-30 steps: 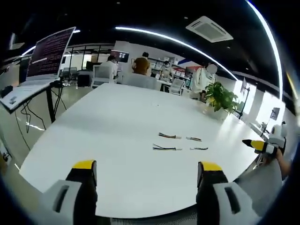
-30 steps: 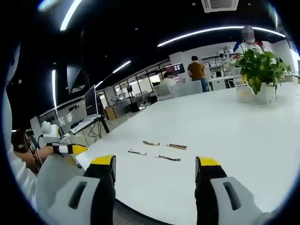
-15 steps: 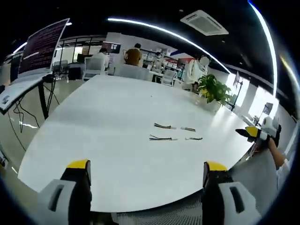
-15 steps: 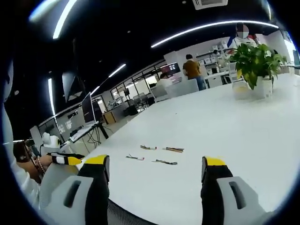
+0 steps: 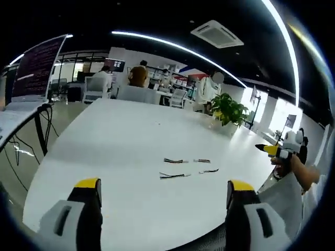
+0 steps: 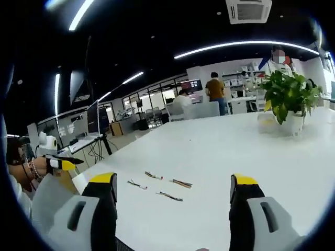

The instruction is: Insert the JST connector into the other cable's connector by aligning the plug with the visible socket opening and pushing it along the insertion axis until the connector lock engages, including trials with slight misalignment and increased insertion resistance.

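Both your claws hang open over the near edge, cables well ahead.

Your left claw point(image 5: 163, 194) has its jaws wide apart, holding nothing; your right claw point(image 6: 171, 188) likewise; four short cables point(image 5: 184, 168) lie loose on the white tabletop point(image 5: 120, 136), well beyond both claws, in two close pairs; thin multicoloured wires with small pale connectors; a plant point(image 6: 287, 97) stands farther back.

Your left tongs point(image 5: 163, 193) are spread wide, jaws apart, nothing between them. Your right tongs point(image 6: 174, 189) are the same, jaws wide and empty. In the left gripper view your right hand point(image 5: 293, 166) grips its tongs at the far right edge; in the right gripper view your left hand point(image 6: 37, 168) sits at the far left.
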